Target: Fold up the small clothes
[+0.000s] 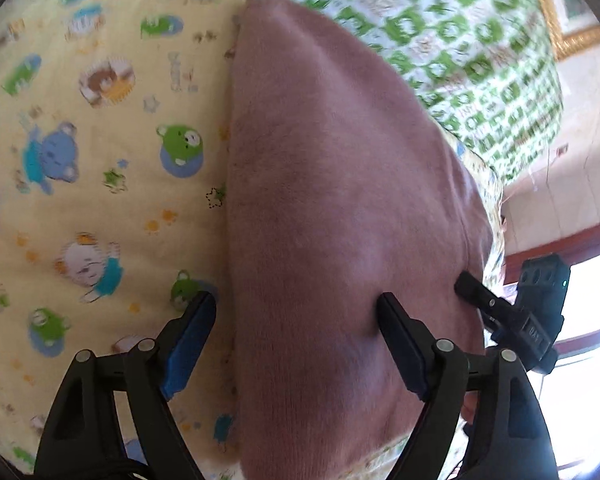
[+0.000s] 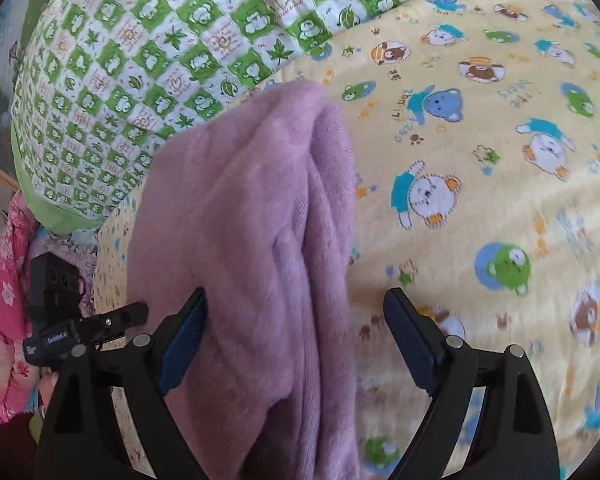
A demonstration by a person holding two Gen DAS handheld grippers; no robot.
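A mauve, fleecy knit garment [image 1: 332, 200] lies lengthwise as a long, partly folded strip on a pale yellow bed sheet printed with cartoon bears [image 1: 100, 184], its far end reaching a green-and-white checked quilt [image 2: 148, 64]. The left gripper [image 1: 296, 344] has its jaws spread wide over the cloth's near edge, gripping nothing. The right gripper [image 2: 296, 340] likewise stands open, straddling the garment's layered edge [image 2: 328, 216]. The fabric looks soft, light and limp, so it should sag and slide when lifted; pinching both near corners through all layers seems the safest hold for the next fold.
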